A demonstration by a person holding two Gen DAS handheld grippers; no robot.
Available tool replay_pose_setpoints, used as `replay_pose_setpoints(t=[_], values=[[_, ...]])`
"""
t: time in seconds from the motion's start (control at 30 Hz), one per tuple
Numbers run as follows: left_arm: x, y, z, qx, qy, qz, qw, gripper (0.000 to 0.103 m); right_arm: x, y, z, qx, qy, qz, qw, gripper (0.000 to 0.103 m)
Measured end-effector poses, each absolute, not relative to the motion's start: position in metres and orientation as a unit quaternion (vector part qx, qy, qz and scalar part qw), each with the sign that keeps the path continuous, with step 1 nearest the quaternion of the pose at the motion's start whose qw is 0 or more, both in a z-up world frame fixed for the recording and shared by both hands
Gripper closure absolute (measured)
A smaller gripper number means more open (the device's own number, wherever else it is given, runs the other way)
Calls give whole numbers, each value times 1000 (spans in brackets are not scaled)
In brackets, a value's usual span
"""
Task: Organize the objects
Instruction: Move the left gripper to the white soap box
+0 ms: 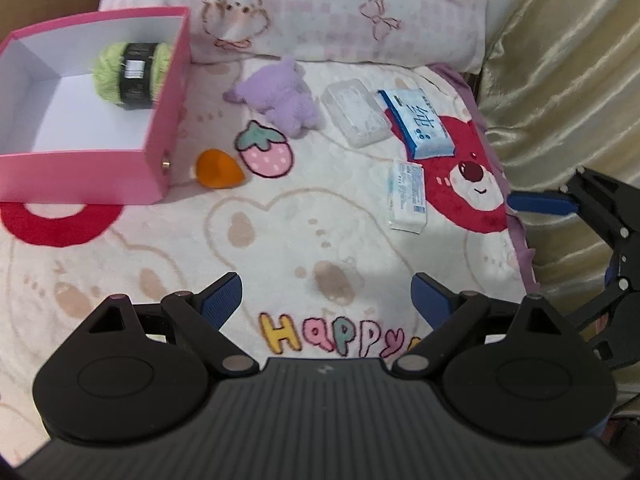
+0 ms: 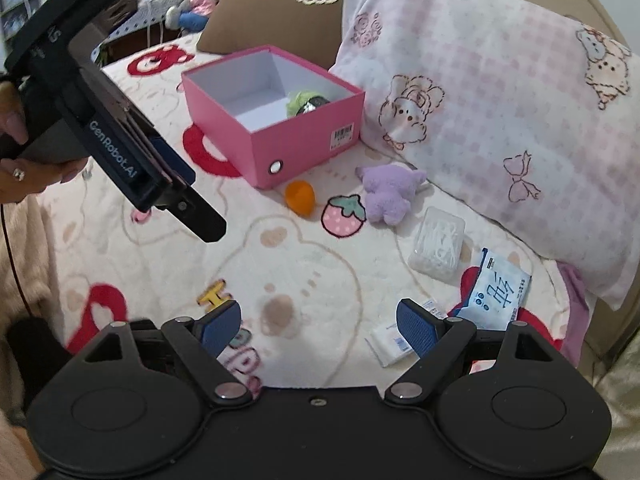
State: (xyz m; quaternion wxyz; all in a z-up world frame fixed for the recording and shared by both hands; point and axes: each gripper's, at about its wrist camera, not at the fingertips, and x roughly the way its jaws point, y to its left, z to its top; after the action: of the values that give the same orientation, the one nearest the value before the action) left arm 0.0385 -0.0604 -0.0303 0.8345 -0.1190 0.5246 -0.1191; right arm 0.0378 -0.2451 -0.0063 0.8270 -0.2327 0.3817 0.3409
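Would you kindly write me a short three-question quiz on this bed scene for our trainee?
1. True or false: the pink box is empty.
2. Which item lies nearest the box: A) orange sponge B) clear case C) blue tissue pack?
3. Fill in: both the left claw and the right claw are ____.

Key:
1. False; a green yarn ball sits inside.
2. A.
3. Open, holding nothing.

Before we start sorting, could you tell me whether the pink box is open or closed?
Open: the pink box has no lid, and green yarn shows inside.
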Motion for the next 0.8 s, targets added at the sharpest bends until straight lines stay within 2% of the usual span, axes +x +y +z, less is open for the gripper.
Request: replay_pose_setpoints(t=[0.27, 0.57, 0.8], values=[[59, -79, -59, -104, 528, -121, 834, 11, 61, -254, -40, -353, 374, 346, 785, 15], [69, -114, -79, -113, 491, -155, 850, 13, 89, -263, -82, -368, 363, 362, 776, 15], [82, -135, -101, -165, 471, -164, 851, 15, 108, -274, -107, -348, 371, 353, 785, 15]])
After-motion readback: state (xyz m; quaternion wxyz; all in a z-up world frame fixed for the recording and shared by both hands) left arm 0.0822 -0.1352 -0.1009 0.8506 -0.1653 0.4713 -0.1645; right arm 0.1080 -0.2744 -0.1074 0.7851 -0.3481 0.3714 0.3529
